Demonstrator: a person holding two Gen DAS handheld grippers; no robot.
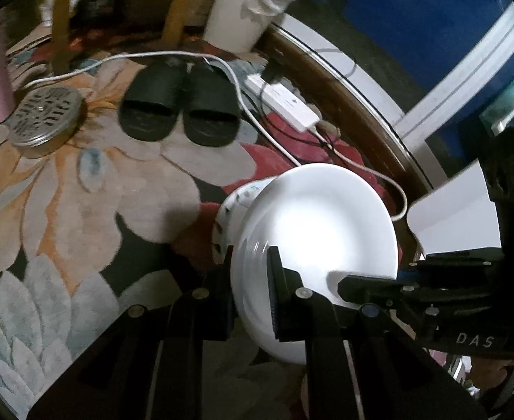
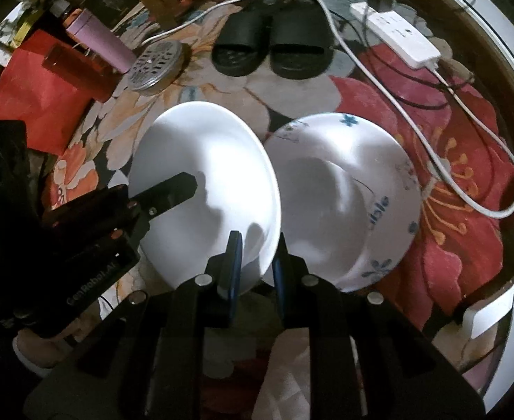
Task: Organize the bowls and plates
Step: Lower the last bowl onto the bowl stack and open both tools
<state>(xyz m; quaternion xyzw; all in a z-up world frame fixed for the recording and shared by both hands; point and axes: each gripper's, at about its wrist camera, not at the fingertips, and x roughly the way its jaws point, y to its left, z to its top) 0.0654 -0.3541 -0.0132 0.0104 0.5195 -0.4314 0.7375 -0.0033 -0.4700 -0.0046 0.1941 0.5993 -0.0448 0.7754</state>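
Note:
A plain white plate (image 1: 320, 231) hangs tilted above the floral surface, held at two edges. My left gripper (image 1: 251, 266) is shut on its near rim, and in the right wrist view the left gripper (image 2: 183, 185) reaches in from the left across the plate (image 2: 204, 168). My right gripper (image 2: 257, 248) is shut on the rim nearest that camera; in the left wrist view the right gripper (image 1: 348, 281) comes in from the right. A white dish with blue flowers (image 2: 348, 189) lies just beside and below the plate, partly hidden behind it as the flowered dish (image 1: 237, 203).
Black slippers (image 1: 180, 105), a white power strip (image 1: 285, 101) with cables and a perforated metal lid (image 1: 43, 119) lie further off on the floral surface (image 1: 82, 192). A pink bottle (image 2: 99, 42), a red tumbler (image 2: 78, 66), a white bin (image 1: 239, 10) and a curved brown rim (image 1: 355, 94) border it.

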